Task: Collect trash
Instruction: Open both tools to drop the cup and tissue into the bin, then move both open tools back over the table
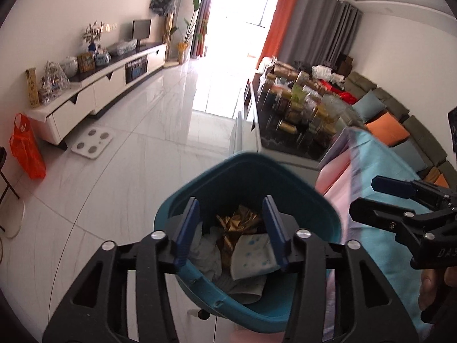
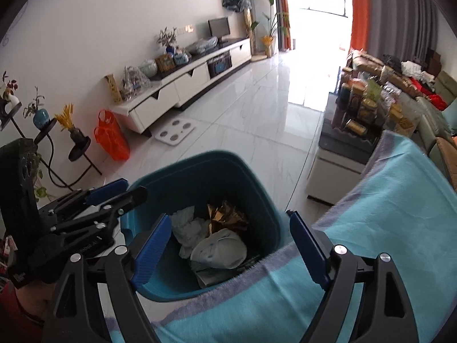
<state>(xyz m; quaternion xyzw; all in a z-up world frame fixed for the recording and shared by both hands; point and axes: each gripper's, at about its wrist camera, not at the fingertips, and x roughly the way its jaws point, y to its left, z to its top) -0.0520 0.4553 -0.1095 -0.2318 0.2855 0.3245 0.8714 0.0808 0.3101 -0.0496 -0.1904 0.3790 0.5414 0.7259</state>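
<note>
The left gripper [image 1: 232, 228] hangs above the teal trash bin [image 1: 182, 205], tilted down toward its mouth, blue fingers [image 1: 187, 228] spread wide with nothing between them. Seen from the right wrist, that gripper [image 2: 114, 197] reaches in from the left, its tips just at the bin's [image 2: 200, 168] left rim. Inside the bin lie white crumpled tissue [image 2: 185, 225], a gold foil wrapper [image 2: 225, 214] toward the far side, and a pale rounded wad with blue dots [image 2: 220, 248] nearest the cameras. The right gripper [image 2: 232, 253] is angled down over the bin's near right edge, fingers [image 2: 310, 248] also parted and empty, its right finger over the turquoise cloth [image 2: 371, 214] that covers the surface touching the bin. From the left wrist, the right gripper [image 1: 368, 197] extends leftward above that cloth [image 1: 380, 168], a hand [image 1: 428, 288] partly visible behind it.
</note>
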